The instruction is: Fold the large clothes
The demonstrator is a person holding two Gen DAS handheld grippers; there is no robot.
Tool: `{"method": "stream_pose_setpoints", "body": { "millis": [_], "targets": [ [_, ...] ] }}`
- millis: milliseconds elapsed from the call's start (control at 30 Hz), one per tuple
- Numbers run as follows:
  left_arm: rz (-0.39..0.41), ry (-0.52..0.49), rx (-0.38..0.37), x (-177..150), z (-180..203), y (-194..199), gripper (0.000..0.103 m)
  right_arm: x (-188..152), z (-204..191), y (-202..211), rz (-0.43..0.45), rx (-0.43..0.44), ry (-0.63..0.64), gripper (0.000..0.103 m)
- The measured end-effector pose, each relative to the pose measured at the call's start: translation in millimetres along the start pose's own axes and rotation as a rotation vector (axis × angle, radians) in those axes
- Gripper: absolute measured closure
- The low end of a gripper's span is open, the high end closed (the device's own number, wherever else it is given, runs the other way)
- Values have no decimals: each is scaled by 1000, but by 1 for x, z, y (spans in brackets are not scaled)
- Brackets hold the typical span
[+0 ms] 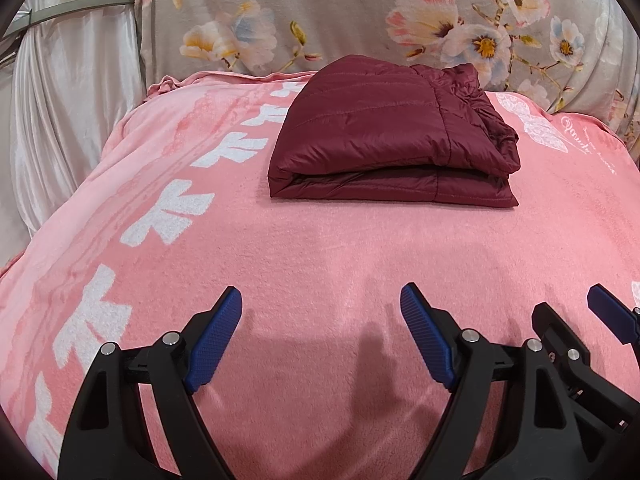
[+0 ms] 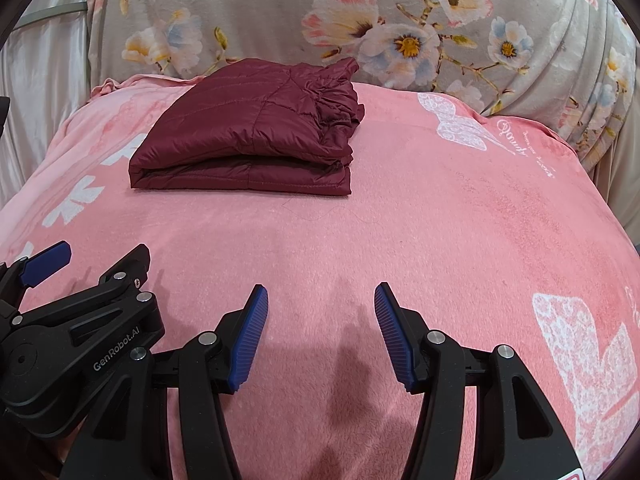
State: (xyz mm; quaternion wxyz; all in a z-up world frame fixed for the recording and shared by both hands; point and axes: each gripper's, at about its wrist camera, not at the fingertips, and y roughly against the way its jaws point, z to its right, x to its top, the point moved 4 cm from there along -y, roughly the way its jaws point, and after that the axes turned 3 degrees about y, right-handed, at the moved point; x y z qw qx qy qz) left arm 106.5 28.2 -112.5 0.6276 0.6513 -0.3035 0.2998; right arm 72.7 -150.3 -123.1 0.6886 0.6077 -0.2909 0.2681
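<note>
Now, jacket: I see the maroon quilted jacket (image 1: 384,136) folded into a compact, layered rectangle, lying flat toward the far side of the pink blanket (image 1: 320,248); its gathered, ruffled edge sits at the right end of the bundle.
Jacket from my right camera: the same bundle (image 2: 248,140) lies ahead and to the left, its folded edge facing me and the stacked layers visible along that edge.
Left tool: my left tool (image 1: 321,336) hovers low over bare blanket, its blue ribbed pads (image 1: 216,344) spread wide apart with nothing between them, well short of the jacket.
Right tool: my right tool (image 2: 320,336) likewise stands apart, blue pads (image 2: 394,336) holding nothing, over the near part of the blanket.
Tools together: they sit side by side; the right tool's edge (image 1: 576,344) shows at the right of my left view, and the left tool's body (image 2: 80,336), marked GenRobot.AI, shows at the left of my right view.
Blanket: pink fleece with white bow and butterfly prints.
Backdrop: a grey floral cover (image 1: 360,12) rises behind the jacket, with a pale satin curtain (image 1: 72,112) to the left.
</note>
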Motion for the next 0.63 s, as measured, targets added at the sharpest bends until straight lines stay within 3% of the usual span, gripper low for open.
{"method": "stream_pose_setpoints", "body": {
  "millis": [467,633],
  "targets": [
    [6,-10,8,0,1,0,24,0,1,0,2,1,4,48],
    [6,-14,16,-1,2,3,29,0,0,-1,4,-3,9,48]
  ]
}}
